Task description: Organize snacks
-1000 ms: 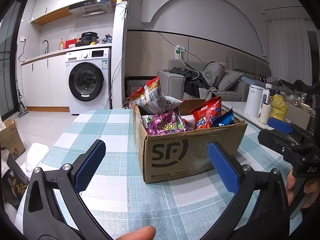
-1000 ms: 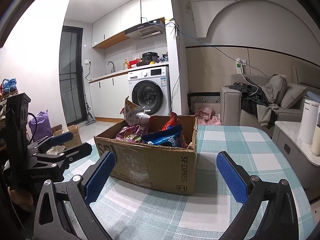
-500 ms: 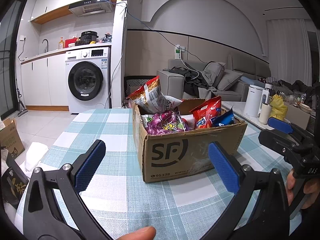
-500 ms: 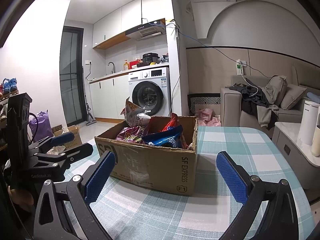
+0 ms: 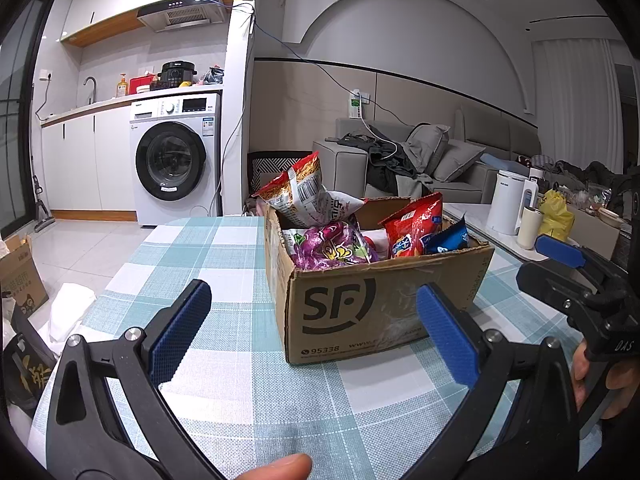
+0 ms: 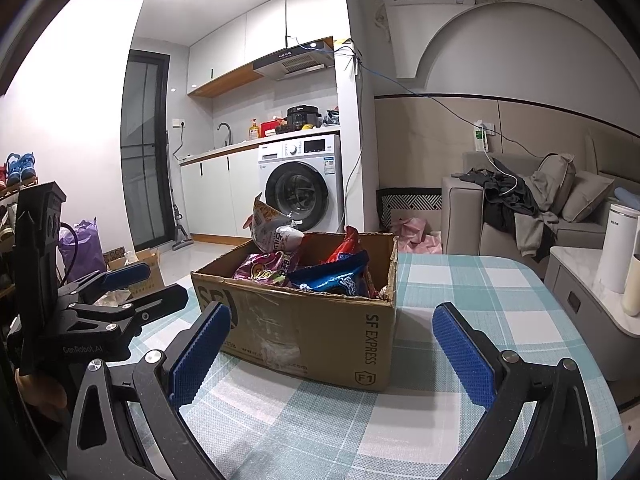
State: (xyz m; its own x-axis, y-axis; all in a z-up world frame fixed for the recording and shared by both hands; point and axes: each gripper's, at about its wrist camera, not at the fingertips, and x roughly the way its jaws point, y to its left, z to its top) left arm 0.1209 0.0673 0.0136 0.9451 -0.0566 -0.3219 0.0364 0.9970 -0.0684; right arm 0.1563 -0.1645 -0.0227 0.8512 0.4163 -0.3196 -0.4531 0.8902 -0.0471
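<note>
An open cardboard SF box point(image 5: 372, 304) stands on the checked table point(image 5: 224, 240), full of snack bags: a purple one point(image 5: 332, 244), a red one point(image 5: 416, 224), a blue one point(image 5: 448, 238) and a red-and-white one point(image 5: 304, 196) sticking up. It also shows in the right wrist view point(image 6: 312, 328). My left gripper point(image 5: 316, 328) is open and empty, just short of the box front. My right gripper point(image 6: 332, 352) is open and empty, facing the box corner. Each gripper shows at the edge of the other's view.
A white kettle point(image 5: 508, 204), a cup and a yellow bag point(image 5: 556, 216) stand on a side counter to the right. A washing machine point(image 5: 176, 164) and a sofa point(image 5: 420, 164) are behind. A cardboard box point(image 5: 20, 276) and bags lie on the floor at the left.
</note>
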